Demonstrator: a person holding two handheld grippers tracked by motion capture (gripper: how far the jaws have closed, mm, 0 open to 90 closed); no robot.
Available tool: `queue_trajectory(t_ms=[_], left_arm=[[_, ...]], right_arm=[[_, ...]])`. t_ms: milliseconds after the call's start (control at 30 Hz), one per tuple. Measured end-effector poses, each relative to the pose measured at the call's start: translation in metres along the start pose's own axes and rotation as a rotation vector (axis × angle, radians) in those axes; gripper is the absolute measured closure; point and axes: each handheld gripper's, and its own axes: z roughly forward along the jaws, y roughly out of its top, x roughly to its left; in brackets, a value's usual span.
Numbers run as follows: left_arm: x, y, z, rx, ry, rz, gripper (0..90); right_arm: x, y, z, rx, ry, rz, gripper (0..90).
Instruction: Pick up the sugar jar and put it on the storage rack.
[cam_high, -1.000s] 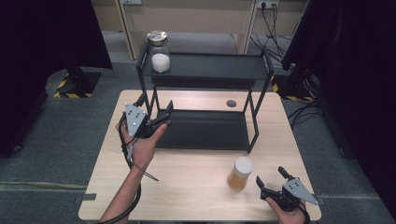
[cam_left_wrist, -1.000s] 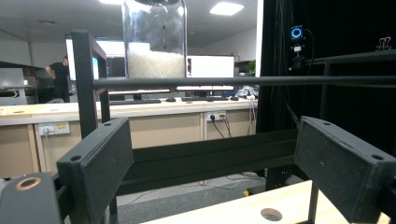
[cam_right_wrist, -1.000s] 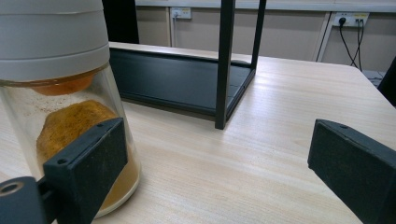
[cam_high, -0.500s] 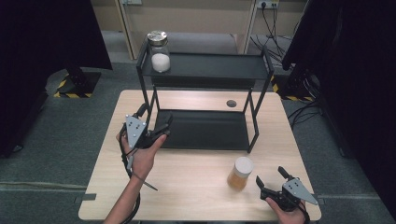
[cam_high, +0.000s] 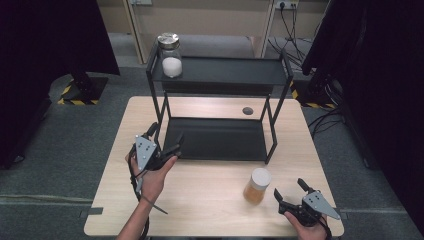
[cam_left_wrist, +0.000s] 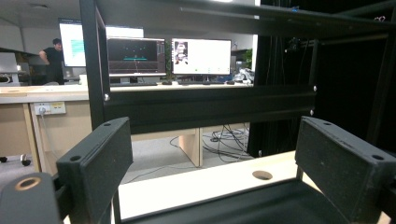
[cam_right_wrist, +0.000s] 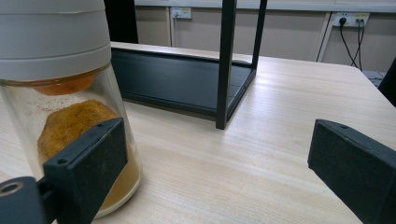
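Moved: the left gripper has drawn back toward the table's near edge since a second ago, off the rack's left post; the right gripper has kept its place.
Left gripper: jaws spread wide, nothing between them, facing the black two-tier rack at its lower shelf.
Right gripper: jaws wide apart, just beside the amber-filled jar; contact is hard to judge.
Jar: upright on the wooden table, white lid on.
Top shelf: a metal-lidded jar of white powder.
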Motion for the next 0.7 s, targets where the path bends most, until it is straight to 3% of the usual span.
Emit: queue_trajectory(t_ms=[700], left_arm=[[-0.003,-0.053,-0.031,0.097,-0.047,-0.022,11.1]], right_arm=[[0.000,0.000,0.000,-0.002,0.001,-0.002,5.0]])
